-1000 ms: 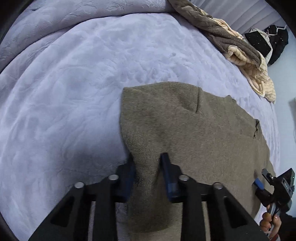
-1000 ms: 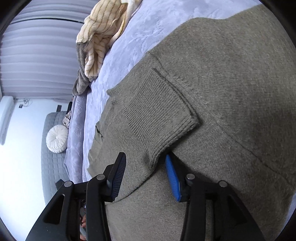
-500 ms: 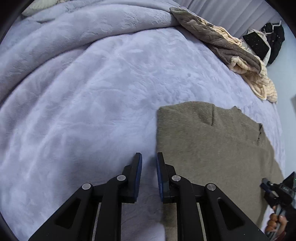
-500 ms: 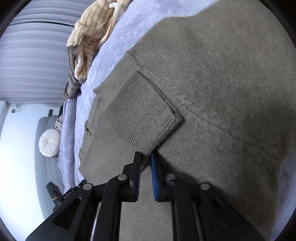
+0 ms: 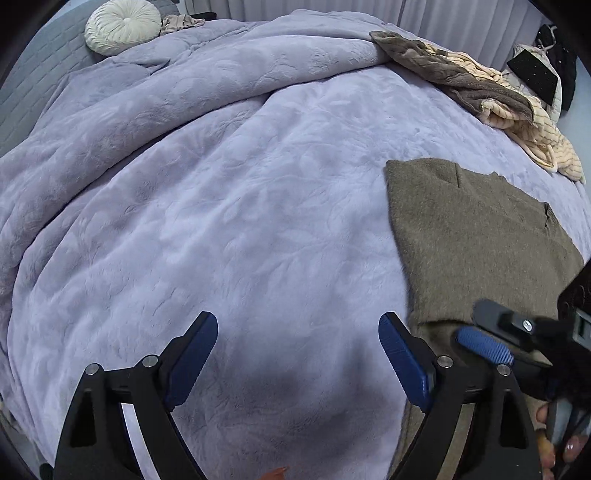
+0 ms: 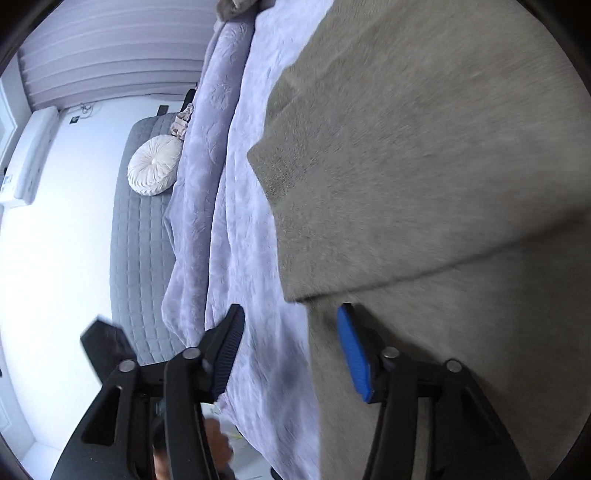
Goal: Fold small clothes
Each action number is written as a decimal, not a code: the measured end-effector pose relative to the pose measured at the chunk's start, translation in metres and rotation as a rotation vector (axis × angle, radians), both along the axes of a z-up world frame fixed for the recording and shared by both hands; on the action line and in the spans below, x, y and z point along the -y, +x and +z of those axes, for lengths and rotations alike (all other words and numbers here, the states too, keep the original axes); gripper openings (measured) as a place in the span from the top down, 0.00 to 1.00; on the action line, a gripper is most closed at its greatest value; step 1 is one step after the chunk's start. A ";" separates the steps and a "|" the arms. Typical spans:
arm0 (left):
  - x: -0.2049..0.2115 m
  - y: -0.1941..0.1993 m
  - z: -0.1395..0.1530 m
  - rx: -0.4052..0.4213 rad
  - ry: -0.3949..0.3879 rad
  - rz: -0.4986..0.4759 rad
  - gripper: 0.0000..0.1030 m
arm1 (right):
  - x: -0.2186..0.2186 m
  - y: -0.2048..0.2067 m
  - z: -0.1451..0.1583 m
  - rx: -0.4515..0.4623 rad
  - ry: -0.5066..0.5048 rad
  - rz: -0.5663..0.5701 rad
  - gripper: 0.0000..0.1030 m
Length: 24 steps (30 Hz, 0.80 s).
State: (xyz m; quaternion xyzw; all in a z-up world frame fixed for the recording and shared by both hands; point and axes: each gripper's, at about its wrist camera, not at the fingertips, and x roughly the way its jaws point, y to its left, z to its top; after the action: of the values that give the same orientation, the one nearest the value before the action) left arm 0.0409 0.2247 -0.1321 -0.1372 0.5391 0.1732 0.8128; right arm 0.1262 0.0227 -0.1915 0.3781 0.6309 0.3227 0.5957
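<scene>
Folded olive knit sweater [image 5: 476, 243] on lavender bed blanket [image 5: 240, 229], tan striped clothes pile [image 5: 491, 92] beyond, round cream cushion [image 5: 122, 26] far back, left hand-held gripper [image 5: 297, 354] opening wide over bare blanket, right hand-held gripper [image 6: 291, 350] opening, straddling sweater edge, gripping nothing

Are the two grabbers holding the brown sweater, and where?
No. Both the left gripper and right gripper are opening with nothing pinched; the sweater lies loose on the bed.
</scene>
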 end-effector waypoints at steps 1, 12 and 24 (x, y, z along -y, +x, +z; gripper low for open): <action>-0.004 -0.006 0.000 -0.010 0.009 0.007 0.13 | -0.007 0.005 -0.005 -0.012 -0.002 -0.010 0.75; -0.002 -0.022 -0.006 -0.015 -0.048 0.007 0.13 | -0.042 -0.003 -0.025 -0.054 -0.061 0.052 0.95; 0.056 0.056 -0.014 0.023 -0.026 -0.101 0.13 | 0.166 0.018 0.054 0.138 -0.407 -0.263 0.48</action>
State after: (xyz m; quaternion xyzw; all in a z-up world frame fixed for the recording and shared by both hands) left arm 0.0971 0.1685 -0.1464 -0.1224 0.5383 0.1231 0.8247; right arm 0.1438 -0.1434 -0.1374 0.3063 0.5859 0.1337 0.7382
